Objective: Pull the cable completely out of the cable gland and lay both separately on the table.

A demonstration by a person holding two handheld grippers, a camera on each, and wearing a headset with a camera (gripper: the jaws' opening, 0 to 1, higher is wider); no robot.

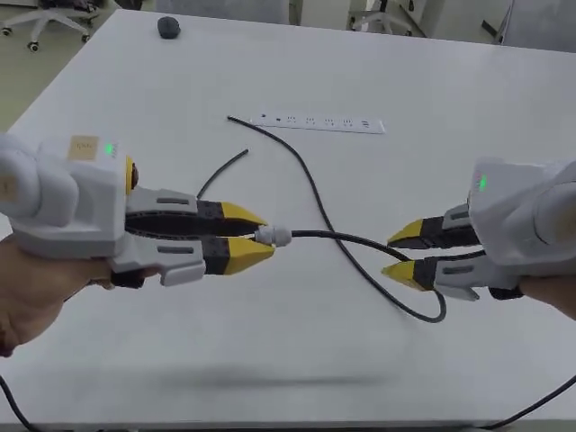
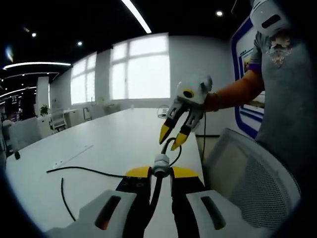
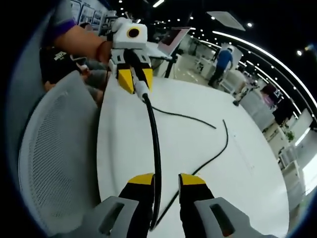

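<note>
At centre-left of the head view, the left gripper (image 1: pixel 254 237) was clamped on the small grey cable gland (image 1: pixel 274 237), the thin black cable (image 1: pixel 313 235) running rightward, ungripped, between the parted jaws of the right gripper (image 1: pixel 407 256)

Two tools are in view, the left hand-held gripper (image 1: pixel 267 236) and the right hand-held gripper (image 1: pixel 389 256), over one white counter (image 1: pixel 270 360). There is one black cable (image 1: pixel 310 189), with one pale cable gland (image 1: pixel 274 237) threaded on it. Farther back on the counter lie one white power strip (image 1: pixel 319 122) and one small dark object (image 1: pixel 168 27), and one mesh-backed chair (image 3: pixel 54 148) stands beside the counter.
</note>
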